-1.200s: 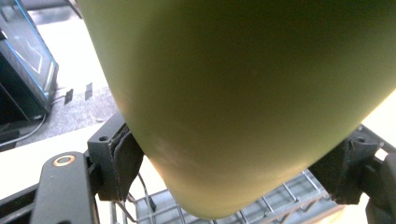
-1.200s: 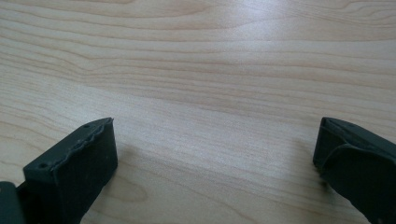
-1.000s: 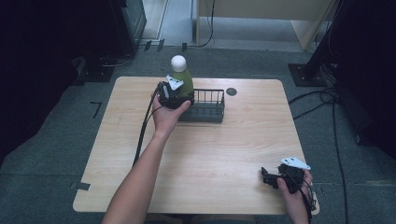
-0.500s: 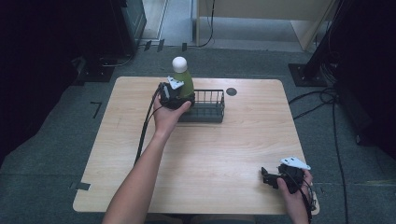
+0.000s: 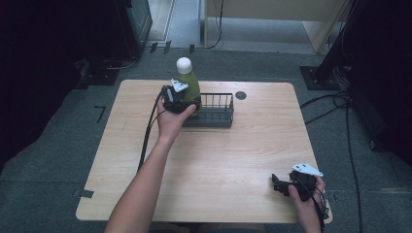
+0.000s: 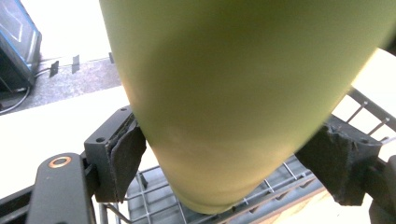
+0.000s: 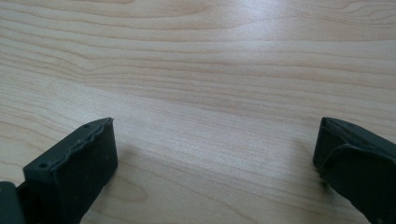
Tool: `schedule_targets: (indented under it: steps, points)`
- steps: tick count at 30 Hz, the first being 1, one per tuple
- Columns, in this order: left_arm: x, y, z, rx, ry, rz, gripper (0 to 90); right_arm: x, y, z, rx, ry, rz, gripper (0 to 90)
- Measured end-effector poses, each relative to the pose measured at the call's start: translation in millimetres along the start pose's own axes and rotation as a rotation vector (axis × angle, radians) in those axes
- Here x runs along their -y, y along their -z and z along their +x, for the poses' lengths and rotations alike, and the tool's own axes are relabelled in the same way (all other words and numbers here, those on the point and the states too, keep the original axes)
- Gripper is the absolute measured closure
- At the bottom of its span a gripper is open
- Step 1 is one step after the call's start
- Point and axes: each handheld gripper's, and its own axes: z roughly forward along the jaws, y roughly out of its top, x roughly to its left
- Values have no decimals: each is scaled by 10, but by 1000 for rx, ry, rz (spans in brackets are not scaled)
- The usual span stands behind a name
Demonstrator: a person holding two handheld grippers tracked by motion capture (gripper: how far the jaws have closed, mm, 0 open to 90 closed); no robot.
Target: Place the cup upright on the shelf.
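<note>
The green bottle (image 5: 190, 85) is gripped between the pads of the left gripper (image 6: 224, 154), at the left end of the black wire basket (image 5: 216, 110), with its base seen just above the basket floor. The basket is placed near the far edge of the wooden table (image 5: 214, 160). Much bare wood is left in the middle. The right gripper (image 7: 215, 163) is held spread wide, gripping nothing, low over the near right corner. The bottle is closed by a round white cap (image 5: 184, 63).
</note>
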Motion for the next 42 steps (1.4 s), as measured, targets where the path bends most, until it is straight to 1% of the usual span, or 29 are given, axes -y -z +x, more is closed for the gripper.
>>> schedule_targets:
  steps: [1,3,7,8,12,13,15,16,18,22,24,28,36,42]
  points:
    - [-8,12,11,4,5,-9,201,0,0,0,0,1,0,0]
    - [-13,19,14,5,1,-12,210,0,0,0,-1,1,0,0]
    - [-24,18,13,16,5,-10,219,0,0,-1,0,2,0,0]
    - [-26,8,1,18,11,-9,220,0,0,-2,0,2,0,0]
    - [-15,-17,-16,10,7,1,247,0,0,-1,0,2,0,0]
    - [1,-41,-16,14,5,13,248,0,0,-1,0,2,-1,0]
    - [10,-50,-15,14,2,21,226,0,0,0,0,1,0,0]
    - [21,-61,-13,24,2,27,219,0,0,0,0,1,0,0]
    - [24,-63,-24,14,-3,25,220,0,0,0,-1,0,0,0]
    - [22,-59,-28,17,-6,25,264,0,0,-1,0,1,0,0]
    - [13,-58,-36,15,-3,18,272,0,0,-1,0,2,0,0]
    - [15,-58,-26,21,7,20,266,0,0,-1,0,2,-1,0]
    - [11,-40,-12,24,2,24,245,0,0,-1,0,2,0,0]
    - [17,-32,-13,25,-2,23,248,0,0,0,0,1,0,0]
